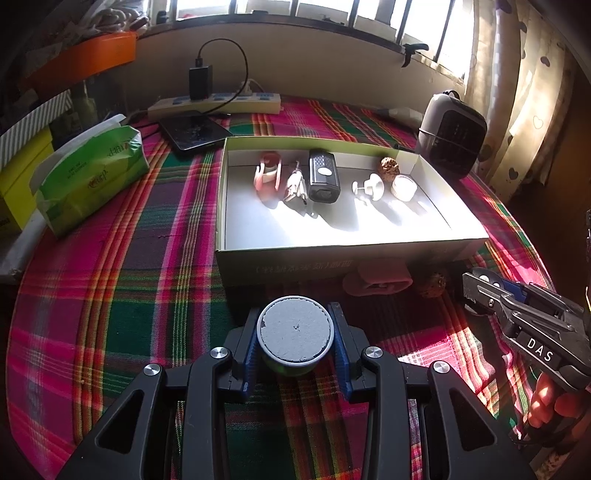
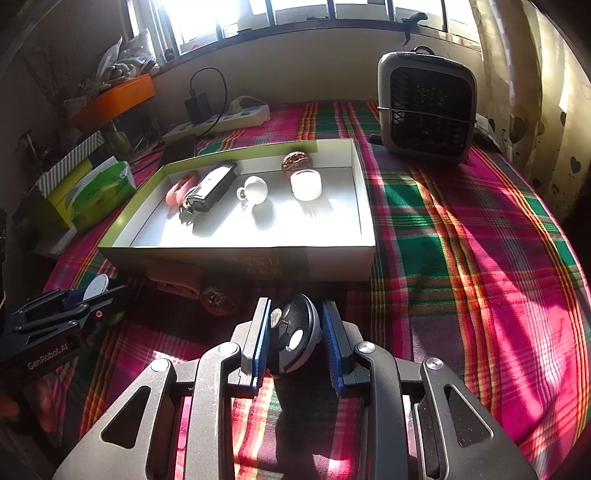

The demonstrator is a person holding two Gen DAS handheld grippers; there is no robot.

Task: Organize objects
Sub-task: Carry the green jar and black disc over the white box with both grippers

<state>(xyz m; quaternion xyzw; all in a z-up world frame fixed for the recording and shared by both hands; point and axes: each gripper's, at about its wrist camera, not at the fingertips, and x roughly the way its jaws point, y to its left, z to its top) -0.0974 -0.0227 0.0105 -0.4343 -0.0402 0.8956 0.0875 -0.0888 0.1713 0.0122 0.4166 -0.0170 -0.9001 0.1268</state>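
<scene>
Round grey-lidded green tin (image 1: 294, 339), lower centre: stiff, light; my left fingers (image 1: 341, 354) clamp its sides. Right fingers (image 2: 258, 339) pinch black suction hook (image 2: 295, 334).

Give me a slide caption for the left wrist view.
Left tongs grip a round grey-topped container before an open box of small items on plaid cloth.

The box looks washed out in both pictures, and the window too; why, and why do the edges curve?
Left wrist view: low sun from the window whitens the box floor and throws long shadows toward the camera. Right wrist view: the window is blown out, the plaid cloth is striped with light, and the near foreground is dark. The fisheye lens bends both views' edges.
</scene>
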